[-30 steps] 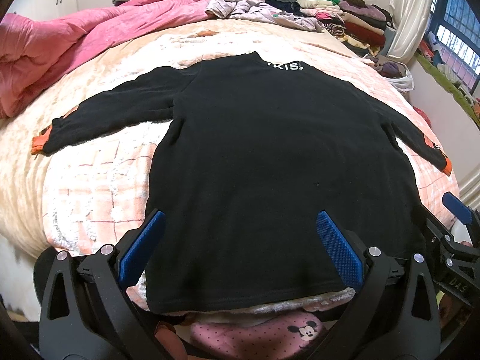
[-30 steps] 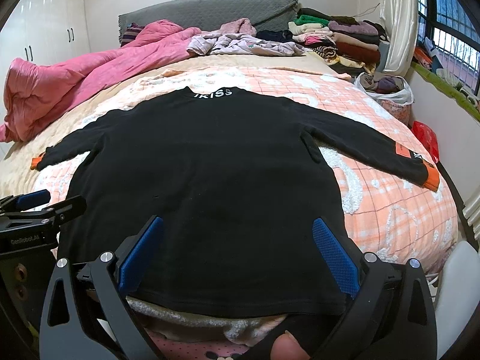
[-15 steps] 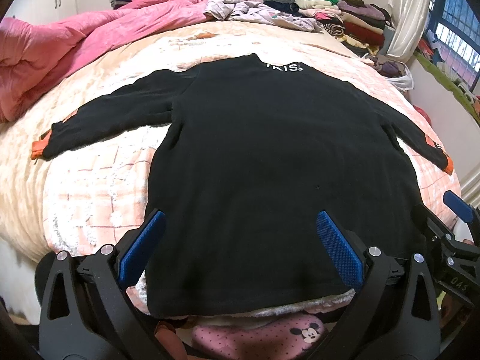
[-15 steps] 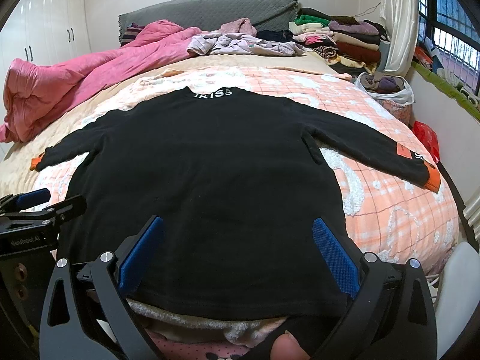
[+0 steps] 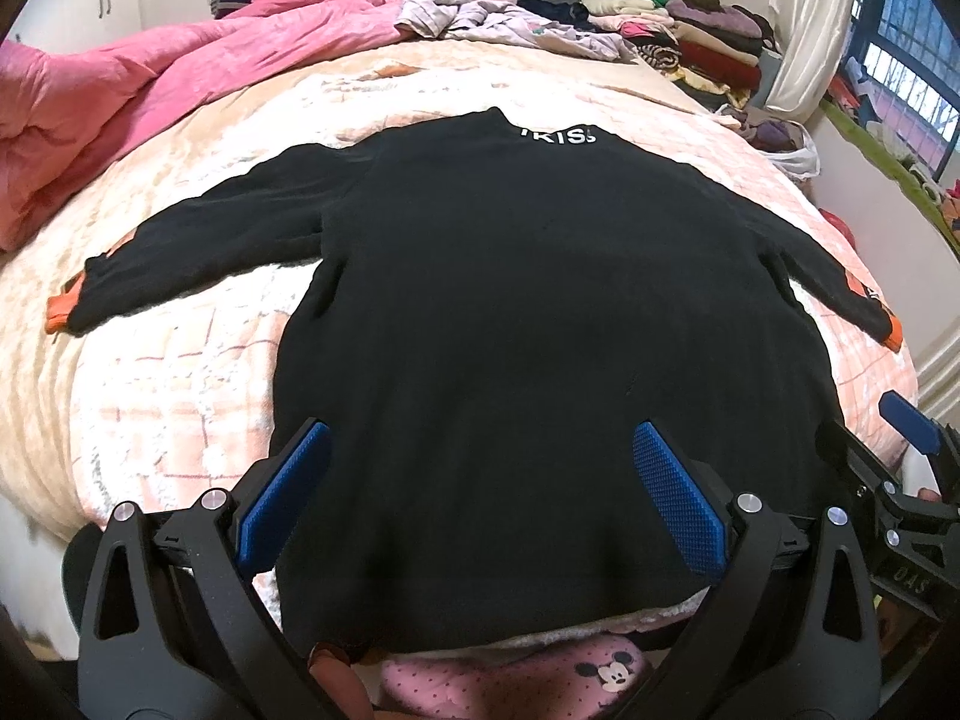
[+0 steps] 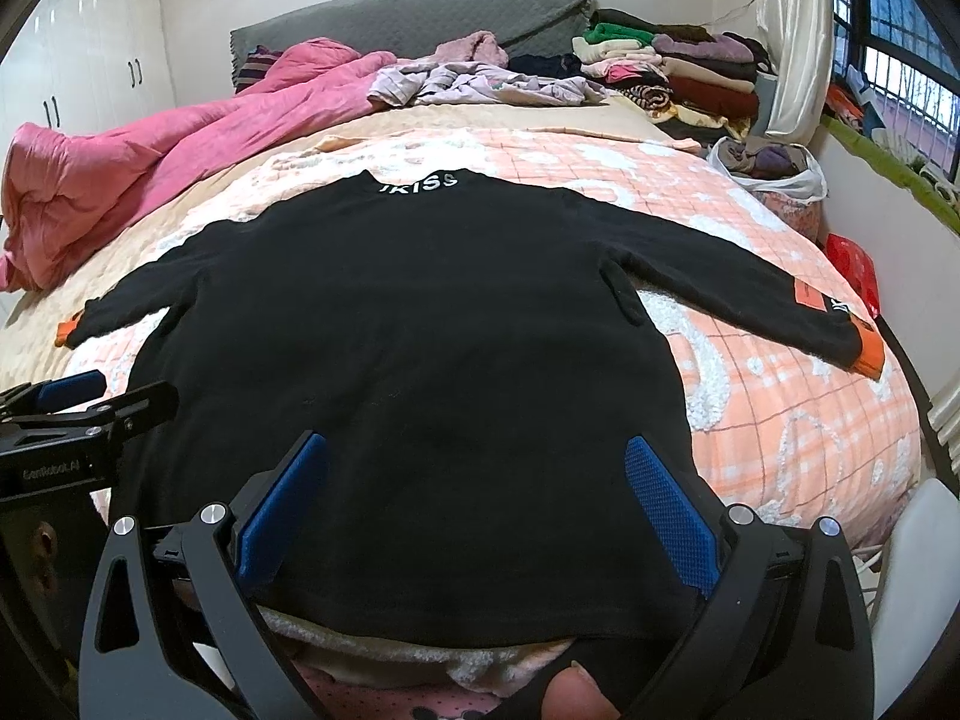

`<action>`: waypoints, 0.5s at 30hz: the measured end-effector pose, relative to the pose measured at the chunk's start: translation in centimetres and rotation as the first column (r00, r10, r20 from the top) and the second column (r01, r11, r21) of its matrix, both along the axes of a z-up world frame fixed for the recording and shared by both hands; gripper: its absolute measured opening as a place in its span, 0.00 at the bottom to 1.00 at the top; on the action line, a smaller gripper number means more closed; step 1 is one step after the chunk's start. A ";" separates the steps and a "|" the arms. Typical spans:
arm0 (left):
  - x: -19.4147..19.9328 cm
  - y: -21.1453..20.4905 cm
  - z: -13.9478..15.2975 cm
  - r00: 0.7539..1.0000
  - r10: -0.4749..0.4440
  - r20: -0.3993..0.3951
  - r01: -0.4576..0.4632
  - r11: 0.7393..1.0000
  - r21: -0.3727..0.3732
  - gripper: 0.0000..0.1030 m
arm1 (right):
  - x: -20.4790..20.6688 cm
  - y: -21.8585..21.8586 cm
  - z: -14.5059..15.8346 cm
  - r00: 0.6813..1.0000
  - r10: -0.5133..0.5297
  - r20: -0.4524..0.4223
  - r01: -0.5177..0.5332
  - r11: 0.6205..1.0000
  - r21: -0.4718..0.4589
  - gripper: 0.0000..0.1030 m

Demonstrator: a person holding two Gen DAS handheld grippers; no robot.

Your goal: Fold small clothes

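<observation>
A black long-sleeved top (image 5: pixel 528 312) with white lettering at the collar and orange cuffs lies flat on the bed, sleeves spread out, hem toward me; it also shows in the right wrist view (image 6: pixel 420 348). My left gripper (image 5: pixel 480 498) is open and empty, hovering above the hem's left part. My right gripper (image 6: pixel 477 504) is open and empty above the hem's right part. Each gripper shows at the edge of the other's view.
The bed (image 5: pixel 156 396) has a peach checked blanket. A pink quilt (image 6: pixel 120 174) lies at the far left. Loose clothes (image 6: pixel 480 84) and a folded stack (image 6: pixel 678 78) lie at the headboard. A bag of clothes (image 6: pixel 768 168) sits at the right.
Both grippers have barely moved; the left view has shifted slightly. The top lies as before.
</observation>
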State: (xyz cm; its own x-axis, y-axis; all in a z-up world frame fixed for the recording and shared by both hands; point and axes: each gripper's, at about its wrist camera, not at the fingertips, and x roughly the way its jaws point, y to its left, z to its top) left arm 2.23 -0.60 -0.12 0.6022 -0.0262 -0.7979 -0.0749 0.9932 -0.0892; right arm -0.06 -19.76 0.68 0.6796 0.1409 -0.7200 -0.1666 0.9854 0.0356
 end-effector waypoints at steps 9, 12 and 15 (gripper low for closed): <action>2.3 0.5 0.2 1.000 0.014 -0.001 -0.014 1.000 0.009 0.92 | 1.8 -1.0 -0.4 0.999 -0.036 -0.016 0.036 0.999 0.006 0.96; 3.1 0.6 0.2 1.000 0.019 -0.002 -0.019 1.000 0.013 0.92 | 2.4 -1.6 -0.6 0.998 -0.055 -0.023 0.055 0.998 0.005 0.96; 3.8 0.8 0.2 1.000 0.026 0.002 -0.026 1.000 0.015 0.92 | 3.2 -2.1 -0.8 0.997 -0.073 -0.030 0.073 0.997 0.004 0.96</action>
State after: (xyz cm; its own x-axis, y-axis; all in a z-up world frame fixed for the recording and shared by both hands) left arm 5.98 0.18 0.09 0.6039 0.0018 -0.7971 -0.1006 0.9922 -0.0741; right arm 3.09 -21.84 -0.09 0.6664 0.0954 -0.7395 -0.0932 0.9947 0.0442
